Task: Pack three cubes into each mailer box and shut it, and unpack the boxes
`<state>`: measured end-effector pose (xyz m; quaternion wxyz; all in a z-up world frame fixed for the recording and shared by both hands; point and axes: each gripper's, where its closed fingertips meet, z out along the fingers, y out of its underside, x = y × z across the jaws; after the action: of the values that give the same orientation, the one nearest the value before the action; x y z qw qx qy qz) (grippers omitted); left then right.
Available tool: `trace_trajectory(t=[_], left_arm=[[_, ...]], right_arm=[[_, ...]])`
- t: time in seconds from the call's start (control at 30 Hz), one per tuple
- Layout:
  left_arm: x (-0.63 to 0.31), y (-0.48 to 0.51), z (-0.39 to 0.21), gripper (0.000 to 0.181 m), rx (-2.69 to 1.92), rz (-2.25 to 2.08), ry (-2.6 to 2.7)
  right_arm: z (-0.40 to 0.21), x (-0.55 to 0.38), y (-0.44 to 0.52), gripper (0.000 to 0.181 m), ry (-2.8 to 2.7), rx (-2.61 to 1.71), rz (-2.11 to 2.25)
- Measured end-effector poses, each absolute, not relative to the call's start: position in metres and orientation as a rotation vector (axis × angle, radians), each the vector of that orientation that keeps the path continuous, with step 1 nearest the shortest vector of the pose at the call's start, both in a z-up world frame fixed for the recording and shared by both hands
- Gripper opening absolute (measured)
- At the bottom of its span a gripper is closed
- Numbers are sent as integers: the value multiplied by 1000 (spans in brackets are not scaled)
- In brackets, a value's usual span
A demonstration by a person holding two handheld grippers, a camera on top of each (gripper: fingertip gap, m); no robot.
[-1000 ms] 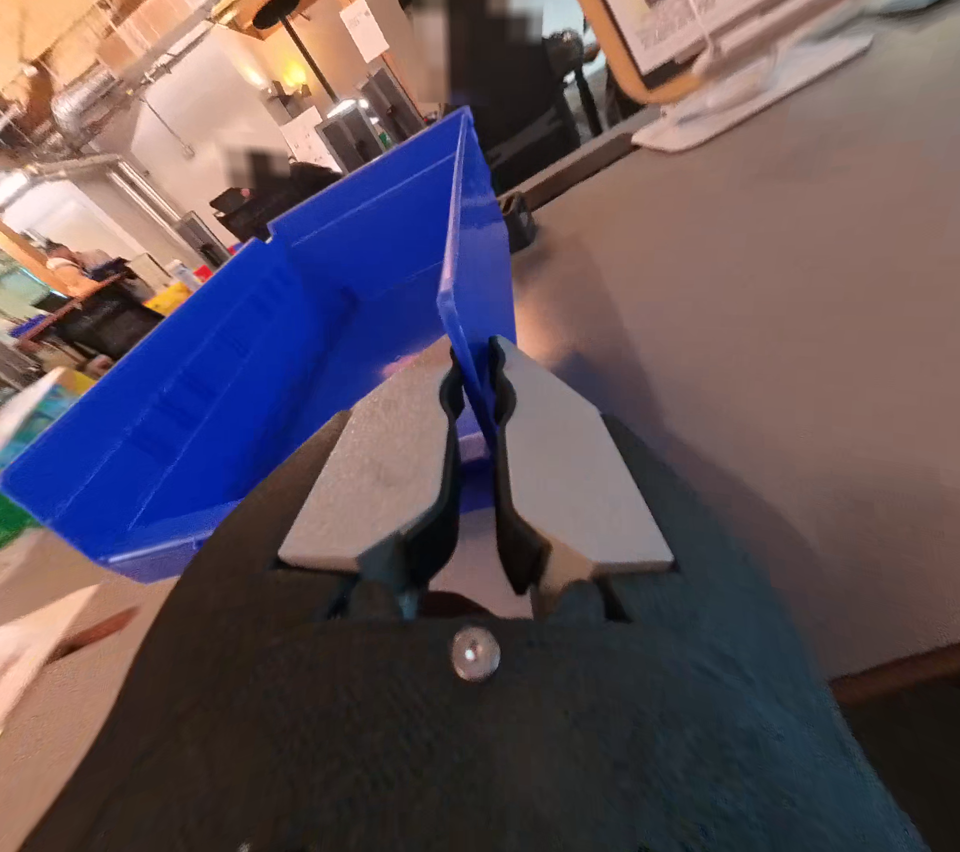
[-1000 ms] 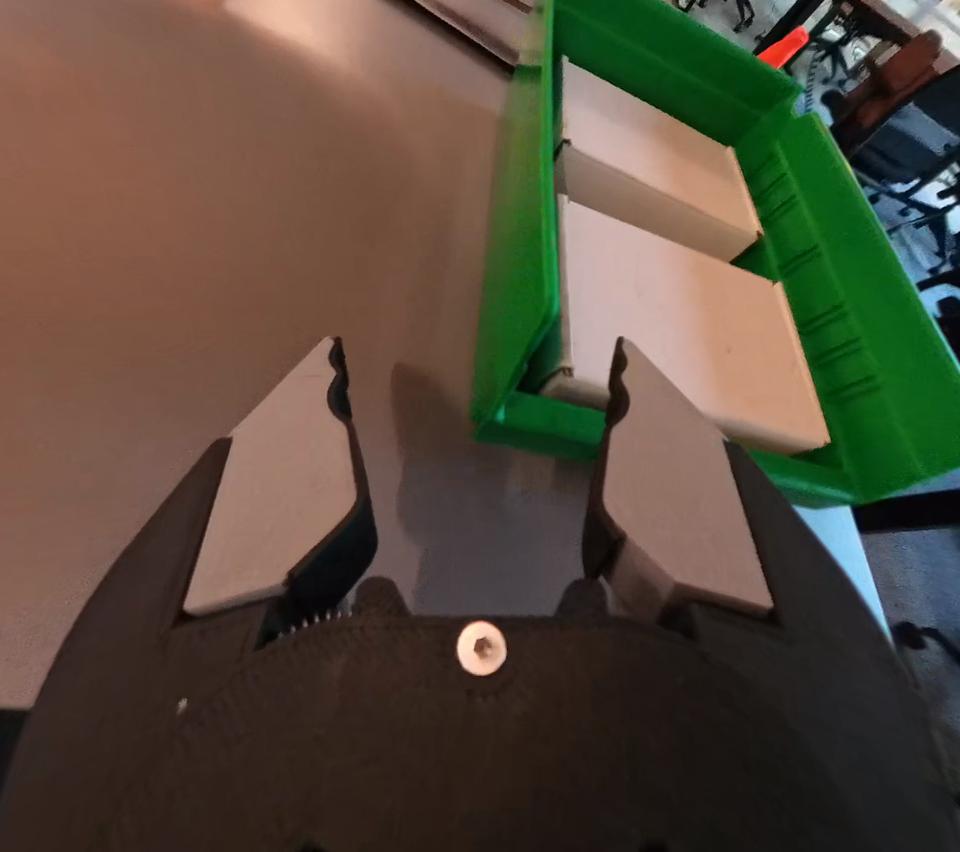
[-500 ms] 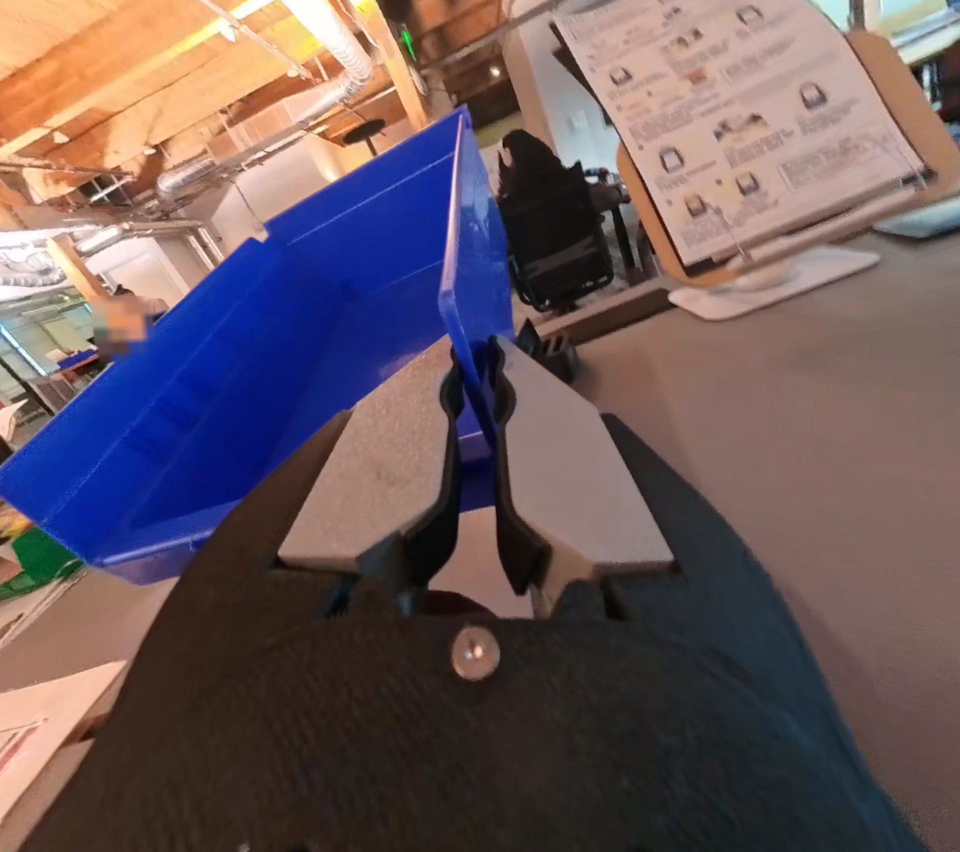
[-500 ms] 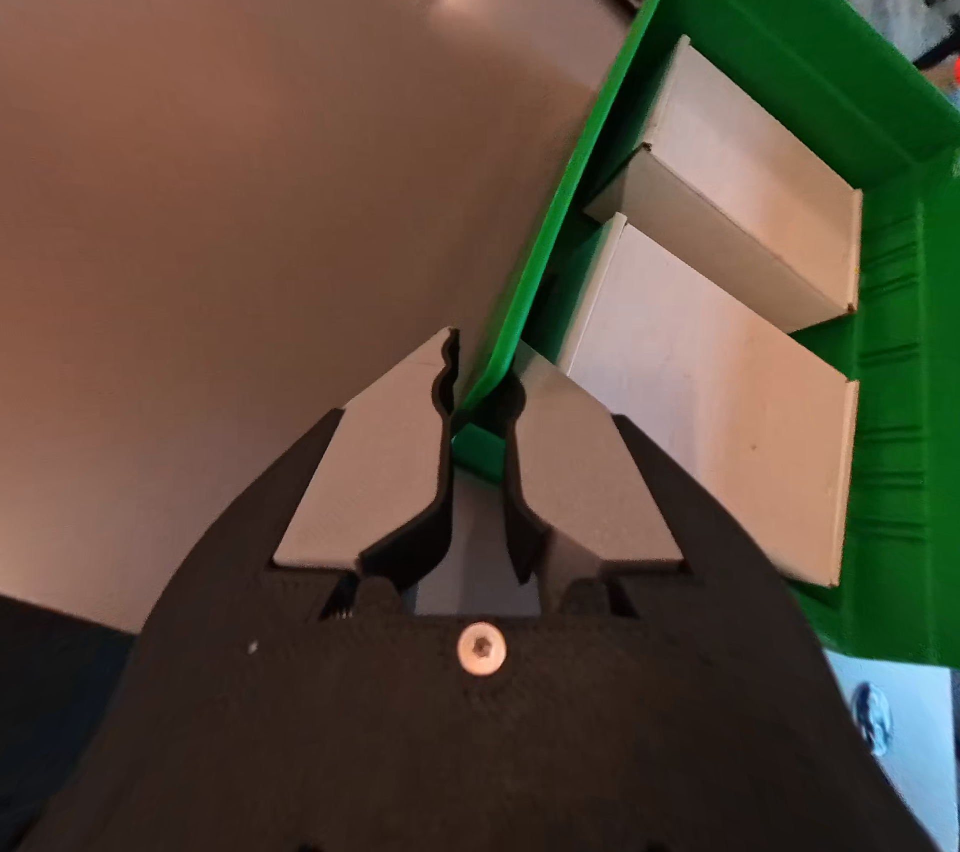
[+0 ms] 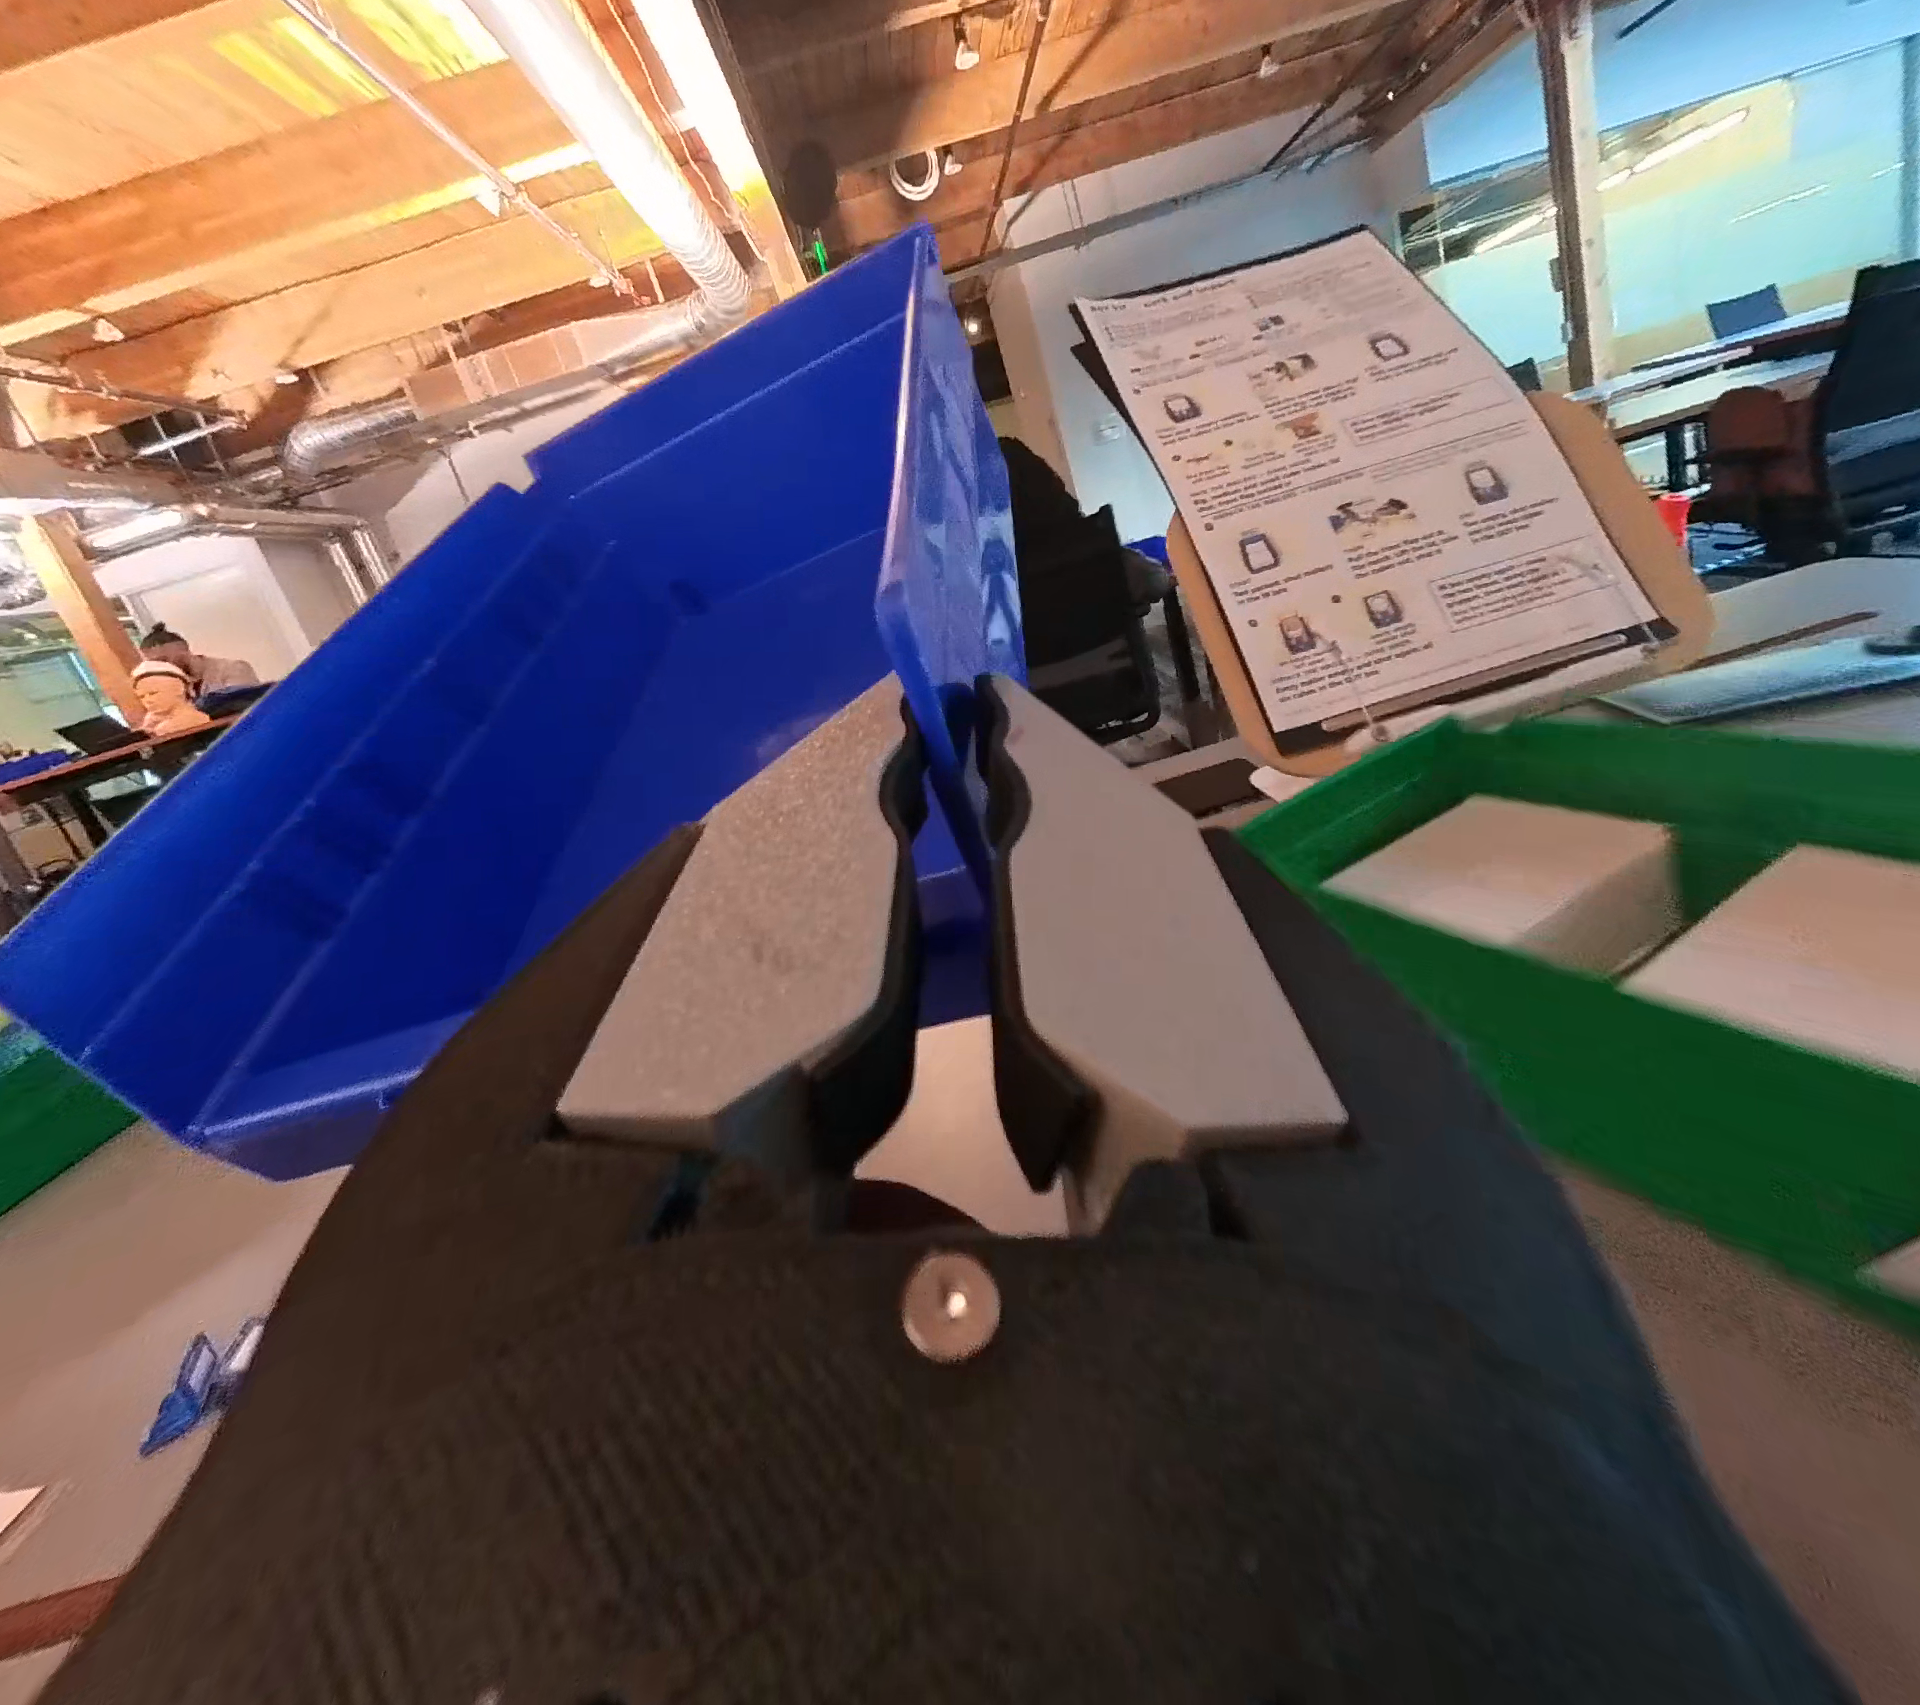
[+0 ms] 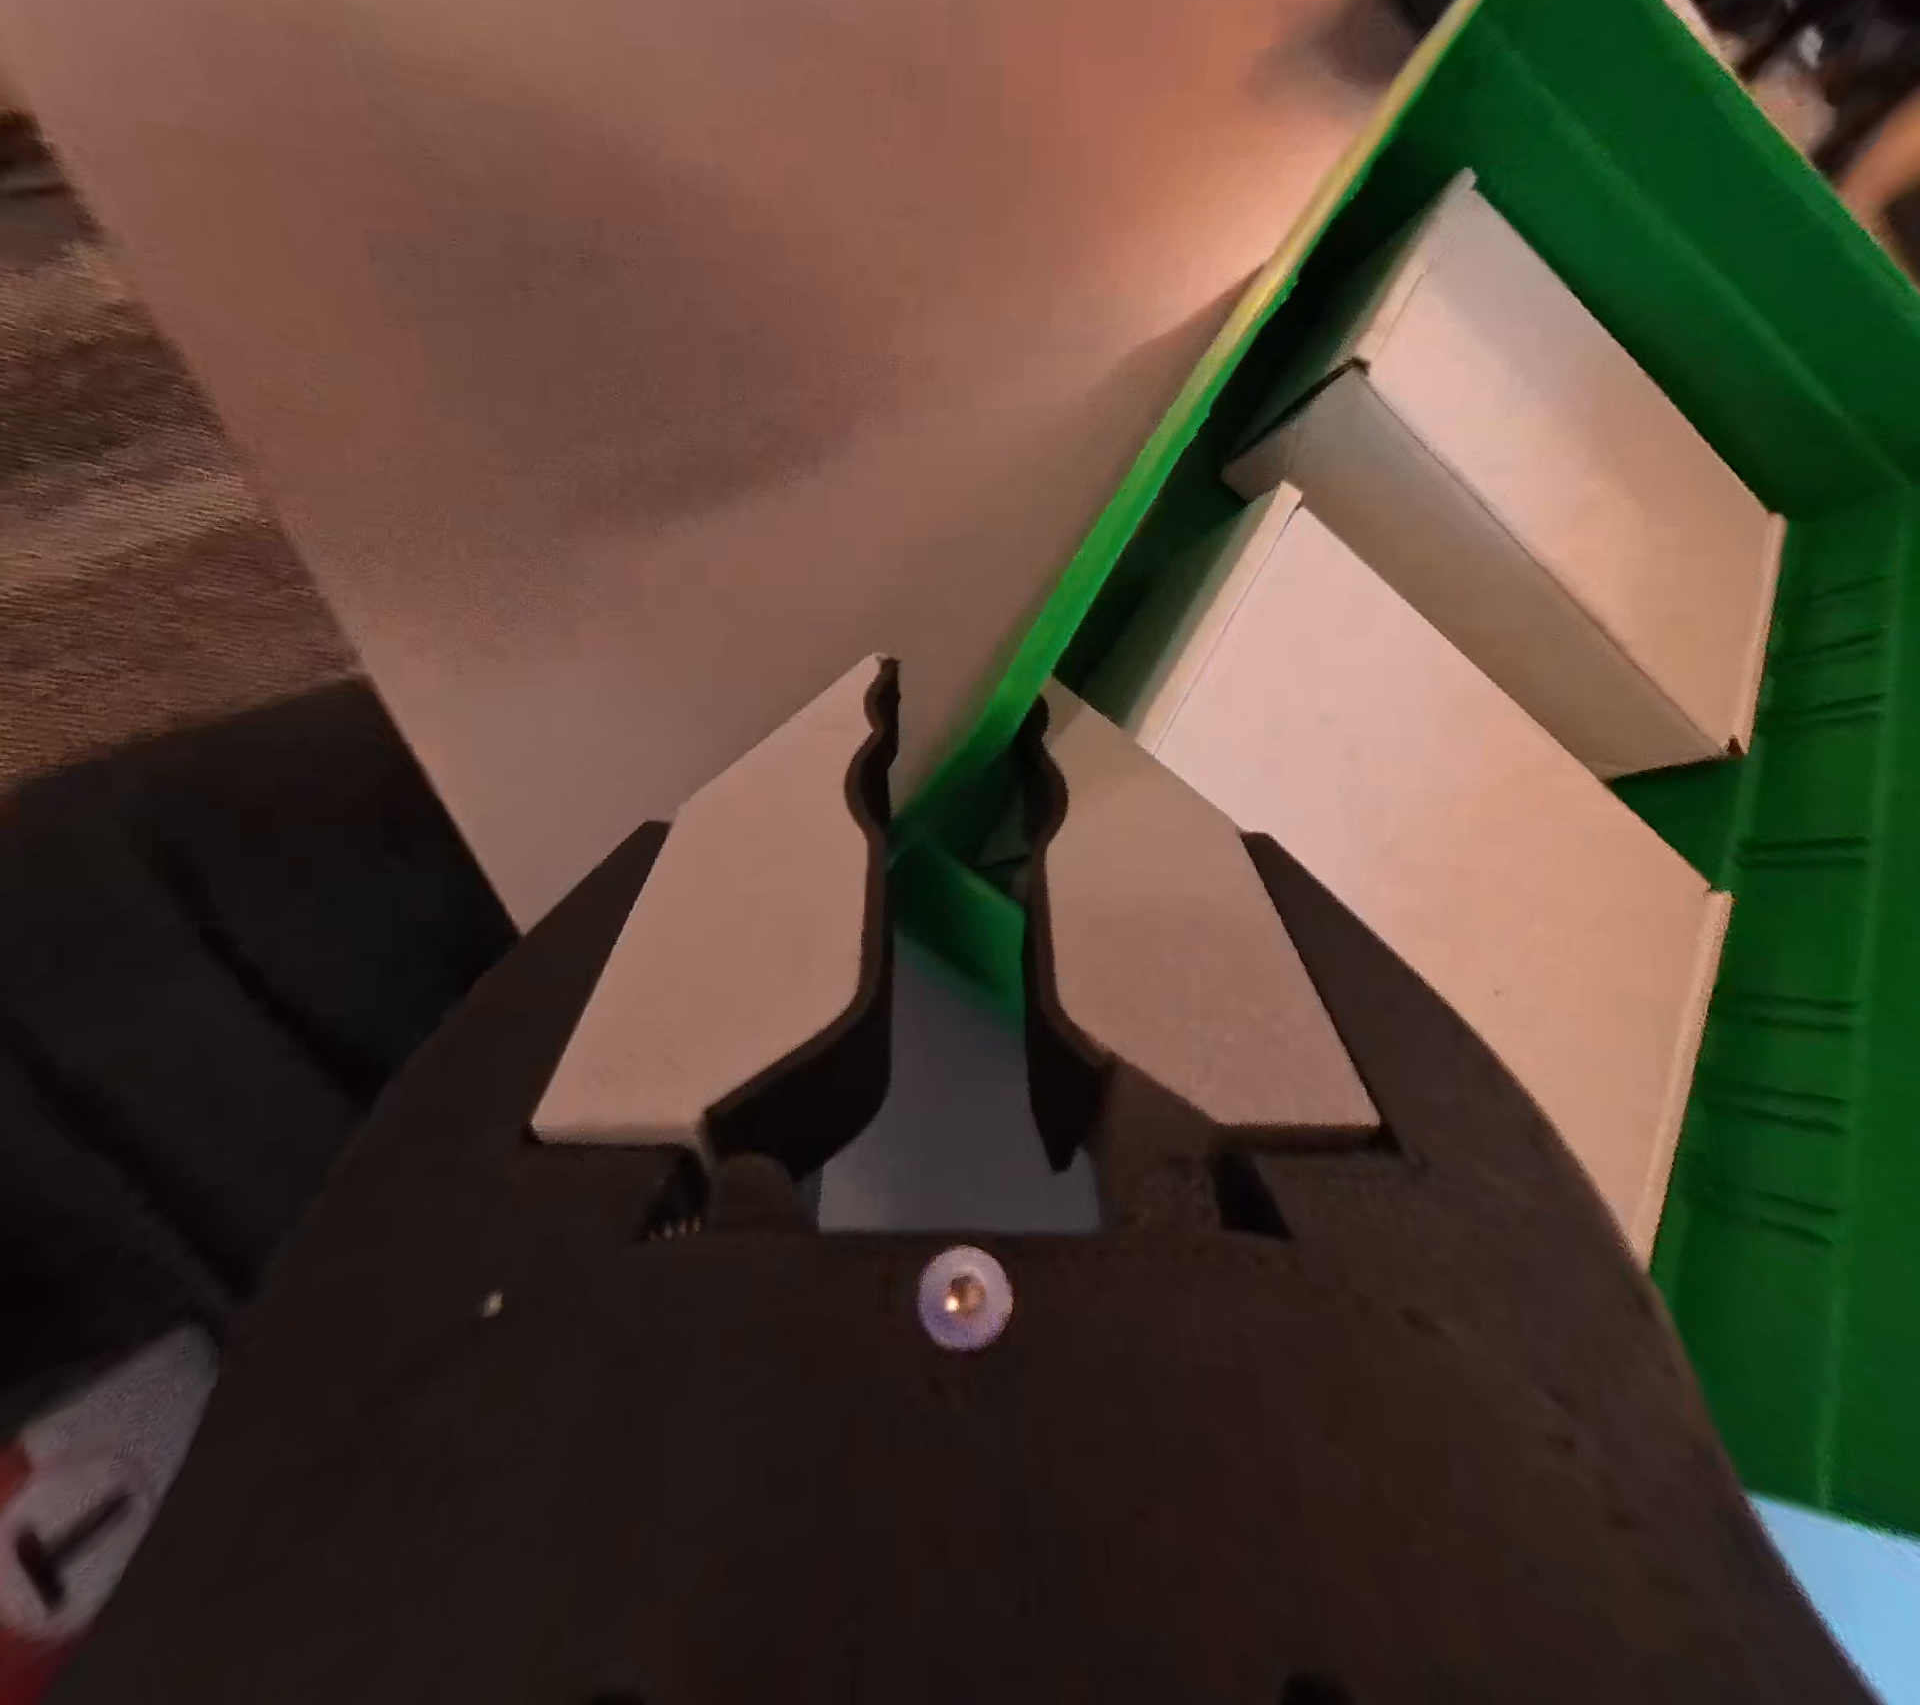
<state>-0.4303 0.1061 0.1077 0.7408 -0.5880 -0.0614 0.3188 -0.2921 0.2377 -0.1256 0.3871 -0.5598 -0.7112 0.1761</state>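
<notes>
1. Centre of the left wrist view: left gripper [image 5: 951,725], jaws pinching the right wall of a blue bin [image 5: 582,720]. Bin lifted and tilted, open side toward the camera, filling the middle left of the frame; no contents visible.
2. Lower right of the same view: green bin [image 5: 1621,1047], blurred, holding two white boxes [image 5: 1496,871].
3. Upper right, behind the green bin: instruction sheet [image 5: 1371,492] on a stand.
4. Lower left: small blue item [image 5: 197,1380] on the counter [image 5: 125,1260]; kind cannot be told.
5. Centre of the right wrist view: right gripper [image 6: 961,715], jaws pinching the near left wall of the green bin [image 6: 1756,1167] at its corner.
6. Right half of that view: two closed white boxes [image 6: 1392,782] inside the green bin, side by side, the near one larger in frame.
7. Upper left of that view: bare counter [image 6: 623,201], bin wall along its right edge.
</notes>
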Motion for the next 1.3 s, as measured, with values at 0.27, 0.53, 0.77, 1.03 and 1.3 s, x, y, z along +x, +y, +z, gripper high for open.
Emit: trace_trajectory(t=[0.27, 0.53, 0.77, 1.03, 1.3], left_arm=[[-424, 98, 111, 4, -1283, 763, -104], [-396, 116, 115, 3, -1294, 749, -29], [-274, 200, 88, 4, -1357, 631, 299], [-176, 286, 23, 5, -1486, 315, 454], [-148, 363, -40, 5, -1630, 264, 450]], right_arm=[[-61, -376, 129, 18, -1935, -1124, 664], [-7, -298, 228, 18, -1673, -1242, 735], [24, -199, 327, 12, -1498, -1337, 709], [44, -118, 399, 14, -1382, -1424, 722], [18, -118, 420, 27, -1447, -1462, 704]])
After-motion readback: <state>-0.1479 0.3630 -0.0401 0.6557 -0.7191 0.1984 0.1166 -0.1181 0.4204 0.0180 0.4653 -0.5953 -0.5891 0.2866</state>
